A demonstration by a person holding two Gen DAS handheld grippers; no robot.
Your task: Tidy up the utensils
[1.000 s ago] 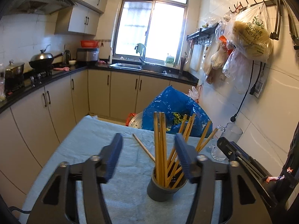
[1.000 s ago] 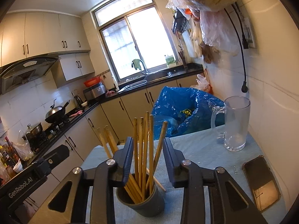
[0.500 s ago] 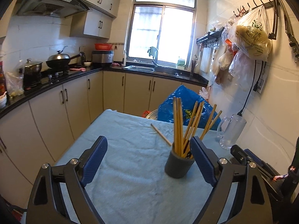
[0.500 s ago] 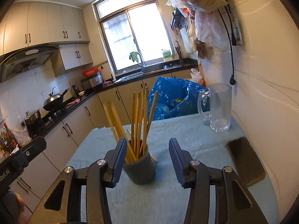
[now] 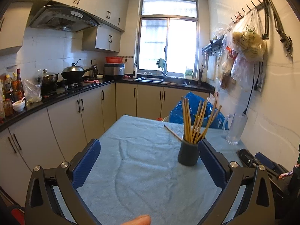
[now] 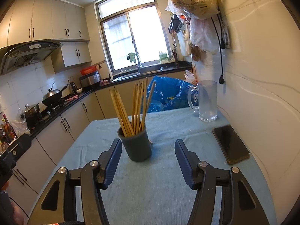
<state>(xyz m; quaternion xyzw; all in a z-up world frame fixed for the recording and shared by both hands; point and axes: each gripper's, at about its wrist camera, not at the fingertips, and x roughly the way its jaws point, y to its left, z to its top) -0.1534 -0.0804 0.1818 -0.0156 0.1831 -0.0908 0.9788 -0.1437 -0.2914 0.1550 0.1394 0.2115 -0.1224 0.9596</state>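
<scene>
A dark grey cup (image 5: 188, 154) stands upright on the blue tablecloth (image 5: 142, 161), holding several wooden chopsticks (image 5: 191, 120). One loose chopstick (image 5: 171, 132) lies on the cloth behind the cup. My left gripper (image 5: 149, 161) is wide open and empty, short of the cup, which sits by its right finger. In the right wrist view the cup (image 6: 136, 146) and its chopsticks (image 6: 131, 108) stand just beyond my right gripper (image 6: 147, 156), which is open and empty.
A glass pitcher (image 6: 207, 101) stands at the table's far right by the wall. A black phone (image 6: 230, 146) lies on the cloth to the right. A blue bag (image 6: 166, 97) sits beyond the far edge. Kitchen cabinets (image 5: 61, 123) run along the left.
Both grippers have drawn back from the cup and opened wider. The cup with its chopsticks stays on the cloth, now farther from both cameras.
</scene>
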